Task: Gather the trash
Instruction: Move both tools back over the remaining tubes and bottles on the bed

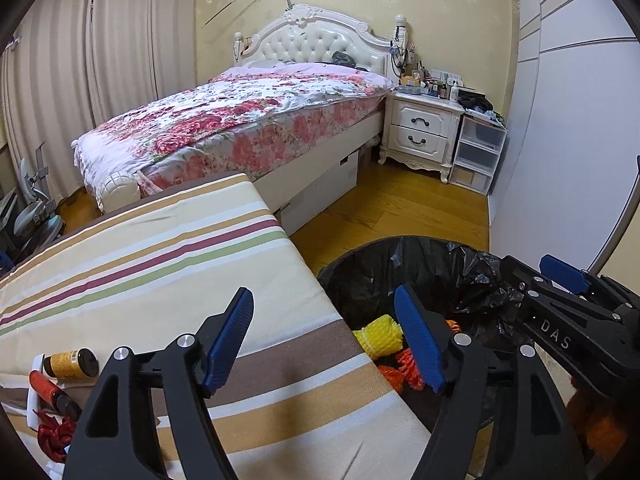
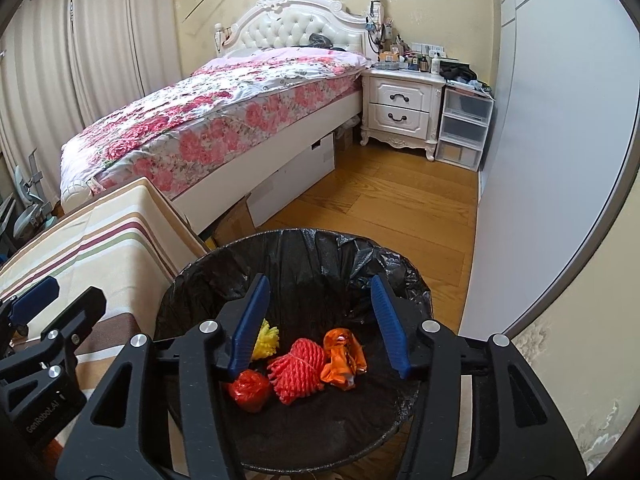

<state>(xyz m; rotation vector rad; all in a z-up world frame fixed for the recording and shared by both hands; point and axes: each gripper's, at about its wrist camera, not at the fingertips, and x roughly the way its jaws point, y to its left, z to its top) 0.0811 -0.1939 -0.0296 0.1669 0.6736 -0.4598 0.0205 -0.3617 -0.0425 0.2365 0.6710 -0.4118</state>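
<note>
The left wrist view looks down across the striped worktop [image 1: 168,264] edge, near the black-lined trash bin [image 1: 400,268]. The right wrist view hangs close above that bin [image 2: 288,264], facing into it. Both share the bed [image 1: 248,120] and nightstand [image 2: 400,108] beyond.

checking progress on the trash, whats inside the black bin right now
Inside the bin: a yellow foam net, a red foam net, a red crumpled wrapper and an orange wrapper. The right gripper hides part of the bin's bottom.

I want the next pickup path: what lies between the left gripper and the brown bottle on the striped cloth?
In the left wrist view, only bare striped cloth lies between the open left gripper and the brown bottle.
</note>
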